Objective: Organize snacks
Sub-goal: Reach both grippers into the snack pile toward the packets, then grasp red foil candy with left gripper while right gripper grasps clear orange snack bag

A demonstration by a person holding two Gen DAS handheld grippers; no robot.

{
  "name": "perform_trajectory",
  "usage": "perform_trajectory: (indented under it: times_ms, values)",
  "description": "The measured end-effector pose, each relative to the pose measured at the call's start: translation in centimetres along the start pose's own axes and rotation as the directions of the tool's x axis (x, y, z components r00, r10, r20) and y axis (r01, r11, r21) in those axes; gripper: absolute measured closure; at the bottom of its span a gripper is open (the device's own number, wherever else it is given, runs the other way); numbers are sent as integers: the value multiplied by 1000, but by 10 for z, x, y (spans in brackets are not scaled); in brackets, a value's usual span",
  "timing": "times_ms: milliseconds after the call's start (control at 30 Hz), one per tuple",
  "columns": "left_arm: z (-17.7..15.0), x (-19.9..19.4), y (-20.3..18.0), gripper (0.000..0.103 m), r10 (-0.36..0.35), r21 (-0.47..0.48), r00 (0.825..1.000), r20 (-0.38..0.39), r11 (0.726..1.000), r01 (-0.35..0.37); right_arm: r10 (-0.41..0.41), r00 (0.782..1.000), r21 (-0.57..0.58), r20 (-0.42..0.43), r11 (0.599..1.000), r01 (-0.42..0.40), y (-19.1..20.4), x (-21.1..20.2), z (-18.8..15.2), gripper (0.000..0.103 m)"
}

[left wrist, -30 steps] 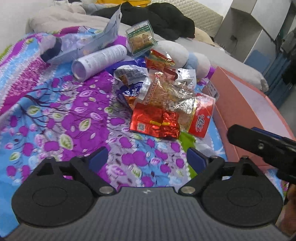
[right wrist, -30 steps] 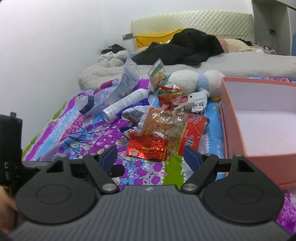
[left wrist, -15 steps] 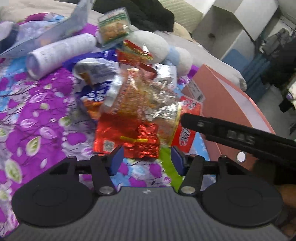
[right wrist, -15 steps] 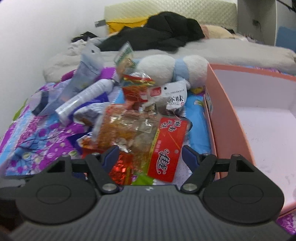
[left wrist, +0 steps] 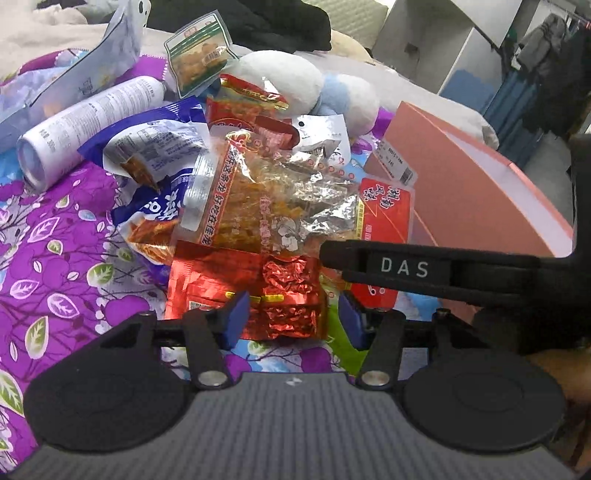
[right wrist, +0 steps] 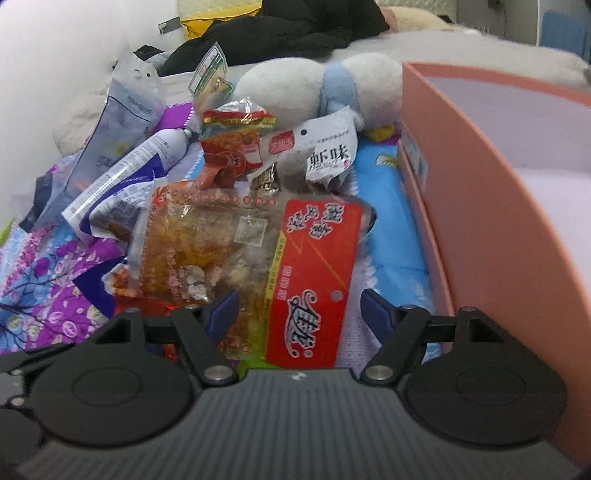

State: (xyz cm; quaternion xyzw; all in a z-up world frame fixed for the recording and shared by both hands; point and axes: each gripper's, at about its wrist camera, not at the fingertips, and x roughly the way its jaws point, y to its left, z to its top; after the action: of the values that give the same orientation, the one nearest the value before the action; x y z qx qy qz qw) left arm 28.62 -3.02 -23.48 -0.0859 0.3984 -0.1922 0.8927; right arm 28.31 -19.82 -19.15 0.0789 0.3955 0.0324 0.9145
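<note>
A heap of snack bags lies on the flowered bedspread. At its front is a crinkled red foil packet. My left gripper hangs just over it, open, with the packet between its blue pads and a gap at the right pad. A clear bag with a red header overlaps the foil packet. My right gripper is open and straddles the near end of that bag. One black finger of the right gripper crosses the left wrist view. The pink box stands open at the right.
A white spray can, a blue-and-white bag and a green-labelled pack lie farther back. A white and blue plush toy rests behind the heap. Black clothes are at the bed's head. The box wall bounds the right.
Both grippers have come forward and down onto the snack heap. The left jaws have narrowed around the red foil packet. The right gripper's finger now reaches across the left wrist view.
</note>
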Motion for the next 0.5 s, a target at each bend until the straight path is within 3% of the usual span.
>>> perform_trajectory:
  times_ms: [133, 233, 367, 500]
  values:
    - [0, 3, 0, 52, 11, -1, 1000, -5, 1000, -11, 24, 1000, 2, 2, 1000, -24, 3, -3, -1, 41]
    - [1, 1, 0, 57, 1, -10, 1000, -6, 1000, -1, 23, 1000, 4, 3, 1000, -23, 3, -6, 2, 63]
    - [-1, -6, 1, 59, -1, -26, 1000, -3, 1000, 1, 39, 999, 6, 14, 999, -39, 1, -16, 3, 86]
    - [-7, -21, 2, 59, -1, -49, 1000, 0, 999, 1, 66, 998, 20, 23, 998, -66, 2, -33, 1, 96]
